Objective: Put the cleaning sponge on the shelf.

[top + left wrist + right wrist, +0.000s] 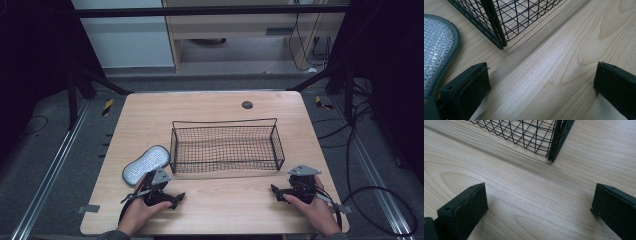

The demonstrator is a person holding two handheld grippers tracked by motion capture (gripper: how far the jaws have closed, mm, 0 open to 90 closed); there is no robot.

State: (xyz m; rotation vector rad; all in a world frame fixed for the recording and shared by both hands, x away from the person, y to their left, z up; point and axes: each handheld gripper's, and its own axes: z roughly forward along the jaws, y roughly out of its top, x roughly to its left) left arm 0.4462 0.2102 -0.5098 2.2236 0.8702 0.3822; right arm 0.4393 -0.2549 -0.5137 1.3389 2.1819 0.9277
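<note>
Black wire mesh basket (225,147) at table centre, landmark for everything here. Upright, nothing seen inside, long side facing the person.

Silver-grey oval pad (145,164) with dark stitched rim, flat on the wooden table (210,107), just beside basket's near-left corner, tilted diagonally, apart from the wire by a thin gap. Same pad in left gripper view (436,55), left of basket corner (499,27), shiny woven face up.

Left gripper (159,192) near of basket's near-left corner, just beside near end of pad, resting low at table, held by left hand (140,212). Jaws spread wide in left gripper view (541,85), bare wood between them, nothing gripped. Left jaw close to pad rim; touching or not, cannot tell.

Right gripper (287,190) near of basket's near-right corner, well apart from pad, held by right hand (315,210). Jaws spread wide in right gripper view (540,207), bare wood grain between, nothing gripped. Basket's corner post (559,140) ahead of jaws, apart from them.

Grey three-cornered plate atop each gripper, both near basket's front wall. Cable trailing from right gripper off table edge, right of basket.

Small dark round grommet (247,104) in tabletop beyond basket's far side. Grey carpet floor and dark frame legs around table.
</note>
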